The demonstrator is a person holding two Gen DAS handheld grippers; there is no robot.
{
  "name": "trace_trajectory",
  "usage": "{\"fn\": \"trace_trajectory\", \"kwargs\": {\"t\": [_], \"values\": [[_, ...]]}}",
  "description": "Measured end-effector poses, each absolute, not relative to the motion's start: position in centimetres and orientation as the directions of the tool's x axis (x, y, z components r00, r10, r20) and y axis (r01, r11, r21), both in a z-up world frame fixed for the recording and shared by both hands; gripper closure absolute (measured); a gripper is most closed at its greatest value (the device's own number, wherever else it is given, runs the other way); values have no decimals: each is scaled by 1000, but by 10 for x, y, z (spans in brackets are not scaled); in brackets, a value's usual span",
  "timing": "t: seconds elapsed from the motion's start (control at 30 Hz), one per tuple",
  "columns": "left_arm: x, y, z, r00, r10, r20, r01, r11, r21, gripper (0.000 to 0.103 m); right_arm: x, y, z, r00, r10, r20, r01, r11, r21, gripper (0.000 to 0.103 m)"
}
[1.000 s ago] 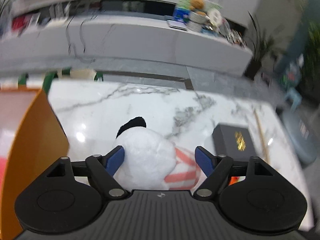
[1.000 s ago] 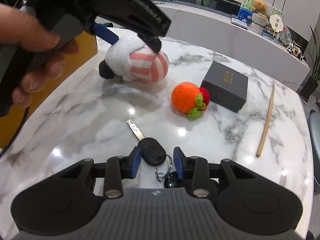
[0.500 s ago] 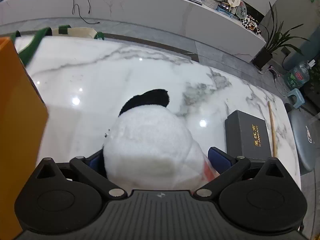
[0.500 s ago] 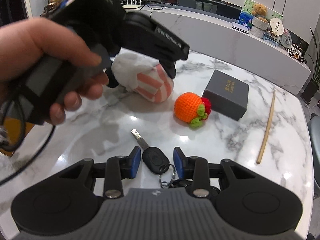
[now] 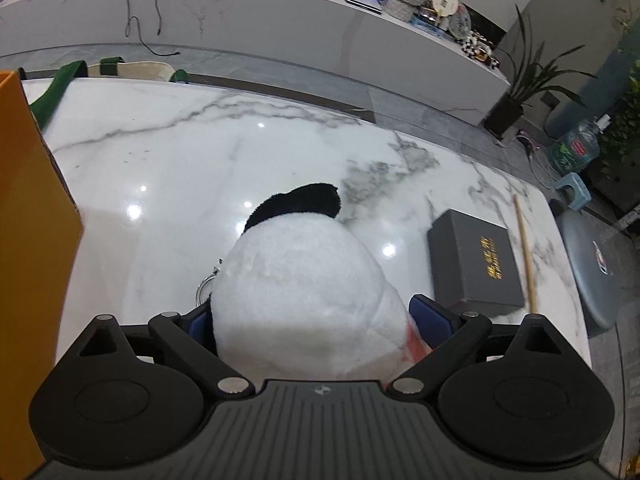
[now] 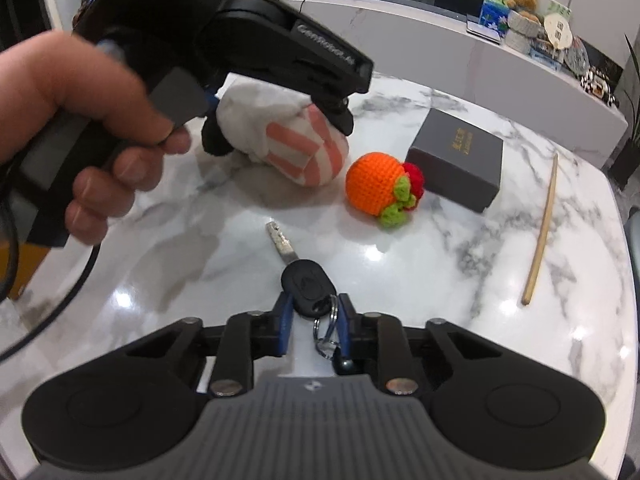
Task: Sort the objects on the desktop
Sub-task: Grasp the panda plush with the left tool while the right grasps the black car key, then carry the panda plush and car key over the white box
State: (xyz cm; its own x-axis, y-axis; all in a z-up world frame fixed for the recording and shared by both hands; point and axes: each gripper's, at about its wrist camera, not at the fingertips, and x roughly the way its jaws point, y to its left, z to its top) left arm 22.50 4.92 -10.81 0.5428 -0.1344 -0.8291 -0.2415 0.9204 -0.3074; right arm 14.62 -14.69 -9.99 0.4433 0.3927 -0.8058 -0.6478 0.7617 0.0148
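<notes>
my left tool (image 5: 310,316) spread wide around the plush toy (image 5: 304,300), pads half hidden behind it, my right tool (image 6: 314,320) just closed on the car key (image 6: 306,286), keyring partly hidden

I'm seeing bright overhead lamps glaring as white spots on the glossy white marble tabletop (image 5: 168,168). The fisheye is bending the edges and darkening the corners. The person's hand (image 6: 76,120) is looking soft, blurred close to my lens.
</notes>
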Motion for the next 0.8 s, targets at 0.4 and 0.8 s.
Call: {"fn": "trace_trajectory", "kwargs": {"t": [0.4, 0.8], "values": [[212, 45, -81, 574, -168, -801, -195, 923, -333, 0, 154, -165, -76, 469, 448, -761, -592, 799, 106, 101], [190, 42, -45, 623, -177, -762, -132, 936, -326, 0, 149, -179, -41, 543, 485, -686, -566, 814, 129, 101]]}}
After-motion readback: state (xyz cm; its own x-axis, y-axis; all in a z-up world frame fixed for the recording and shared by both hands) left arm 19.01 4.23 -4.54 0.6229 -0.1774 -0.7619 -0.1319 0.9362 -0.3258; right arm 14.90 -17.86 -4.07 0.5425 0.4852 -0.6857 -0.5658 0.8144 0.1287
